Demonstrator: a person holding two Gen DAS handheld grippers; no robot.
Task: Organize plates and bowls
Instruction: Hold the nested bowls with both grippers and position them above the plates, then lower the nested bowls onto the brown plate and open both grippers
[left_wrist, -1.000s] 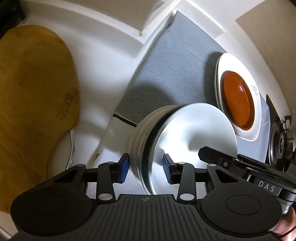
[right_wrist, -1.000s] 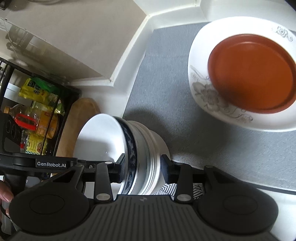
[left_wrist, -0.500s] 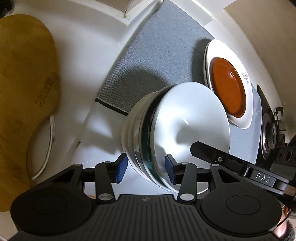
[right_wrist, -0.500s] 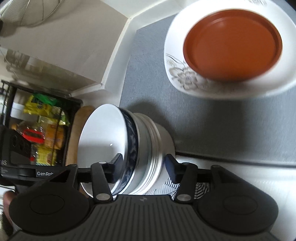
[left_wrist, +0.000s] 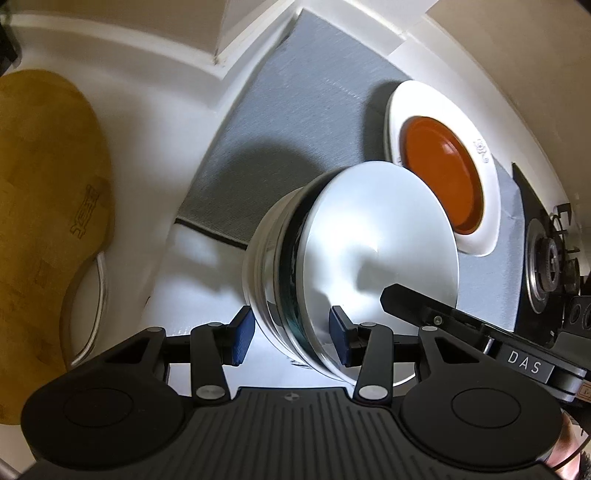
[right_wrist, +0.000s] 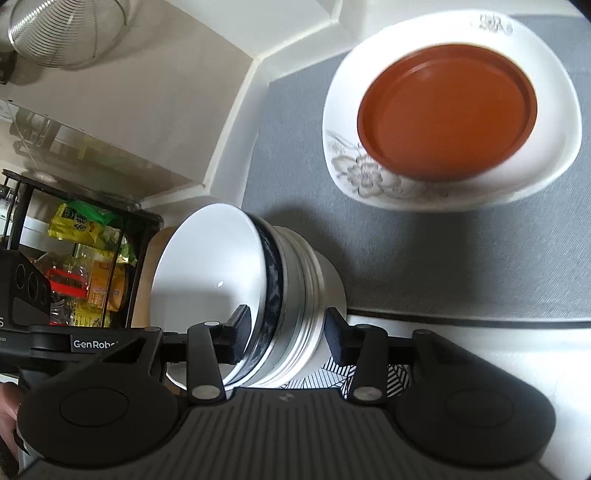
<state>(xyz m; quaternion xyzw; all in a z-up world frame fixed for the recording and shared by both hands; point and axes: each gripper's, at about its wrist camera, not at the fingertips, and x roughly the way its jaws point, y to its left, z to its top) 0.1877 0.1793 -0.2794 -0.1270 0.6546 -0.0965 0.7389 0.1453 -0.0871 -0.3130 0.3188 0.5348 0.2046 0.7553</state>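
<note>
A stack of nested white bowls (left_wrist: 354, 266), one with a dark blue band, is held between both grippers above the counter. My left gripper (left_wrist: 291, 339) is shut on one side of the stack, one pad inside the top bowl. My right gripper (right_wrist: 288, 339) is shut on the opposite side of the stack (right_wrist: 258, 295). An orange plate (right_wrist: 447, 118) lies on a white flowered plate (right_wrist: 369, 177) on the grey mat (right_wrist: 461, 266), beyond the stack. Both plates also show in the left wrist view (left_wrist: 439, 173).
A wooden cutting board (left_wrist: 44, 229) lies at the left on the white counter. A gas burner (left_wrist: 546, 266) is at the right edge. A black rack of packets and bottles (right_wrist: 85, 266) stands at the left; a wire strainer (right_wrist: 66, 29) hangs above.
Both grippers have carried the bowl stack toward the grey mat and the plates. The grips have not changed.
</note>
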